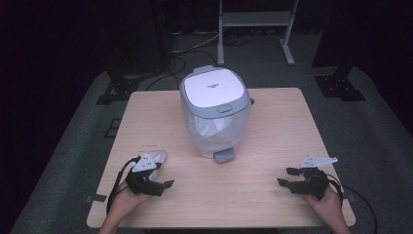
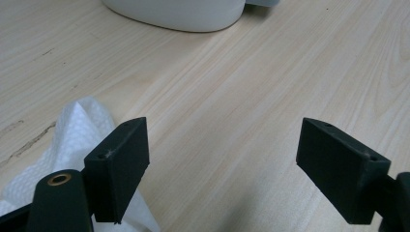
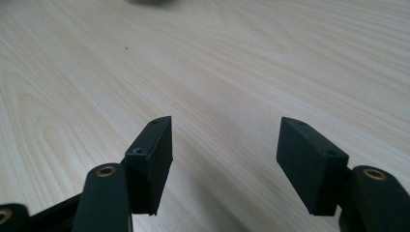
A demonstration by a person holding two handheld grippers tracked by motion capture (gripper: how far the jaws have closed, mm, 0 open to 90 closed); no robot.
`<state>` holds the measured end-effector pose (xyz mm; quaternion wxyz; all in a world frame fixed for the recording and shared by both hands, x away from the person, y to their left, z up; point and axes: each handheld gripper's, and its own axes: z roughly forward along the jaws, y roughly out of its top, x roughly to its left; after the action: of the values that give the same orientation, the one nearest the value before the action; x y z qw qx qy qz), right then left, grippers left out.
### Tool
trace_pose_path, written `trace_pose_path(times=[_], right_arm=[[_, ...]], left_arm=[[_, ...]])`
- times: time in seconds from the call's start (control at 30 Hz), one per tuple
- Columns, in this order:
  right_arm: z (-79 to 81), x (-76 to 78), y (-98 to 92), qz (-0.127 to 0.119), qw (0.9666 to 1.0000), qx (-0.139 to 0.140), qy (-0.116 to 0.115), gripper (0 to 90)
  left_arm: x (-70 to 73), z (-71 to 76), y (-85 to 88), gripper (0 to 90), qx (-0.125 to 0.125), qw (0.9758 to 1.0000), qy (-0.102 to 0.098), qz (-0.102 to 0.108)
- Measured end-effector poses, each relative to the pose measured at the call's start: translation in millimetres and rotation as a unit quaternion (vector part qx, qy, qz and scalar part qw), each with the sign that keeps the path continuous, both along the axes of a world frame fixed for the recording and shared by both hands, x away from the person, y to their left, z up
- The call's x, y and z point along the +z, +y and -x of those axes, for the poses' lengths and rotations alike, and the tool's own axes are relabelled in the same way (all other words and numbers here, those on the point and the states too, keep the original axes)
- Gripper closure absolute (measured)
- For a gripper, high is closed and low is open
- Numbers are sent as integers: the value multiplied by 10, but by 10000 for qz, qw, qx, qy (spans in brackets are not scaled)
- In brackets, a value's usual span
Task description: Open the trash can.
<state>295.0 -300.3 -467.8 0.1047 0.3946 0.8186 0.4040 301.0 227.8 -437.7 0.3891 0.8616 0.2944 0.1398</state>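
A lab or recording studio, dim and bare.
Black-draped walls, grey carpet (image 1: 370, 126), cables (image 1: 187, 51) trailing on the floor, a metal stand (image 1: 255, 22) behind one lit wooden counter (image 1: 282, 122).

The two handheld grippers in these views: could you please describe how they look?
Each gripper, left and right, is a black device carrying a light grey three-cornered plate on top, with a black cable trailing from it. The left gripper's flat rectangular black fingers have small screw holes, and brass-coloured pivot bushings sit behind them. No sleeves cover the forearms.
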Motion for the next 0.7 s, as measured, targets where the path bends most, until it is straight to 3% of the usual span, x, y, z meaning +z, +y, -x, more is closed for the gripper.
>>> trace_pose_path(times=[0.33, 0.7], right_arm=[[-61, 138, 39, 4, 9999, 107, 0, 370], [-139, 542, 205, 144, 9987, 446, -183, 377]], left_arm=[[-3, 15, 6, 177, -2, 10000, 24, 33], [1, 21, 1, 177, -89, 9999, 24, 39]])
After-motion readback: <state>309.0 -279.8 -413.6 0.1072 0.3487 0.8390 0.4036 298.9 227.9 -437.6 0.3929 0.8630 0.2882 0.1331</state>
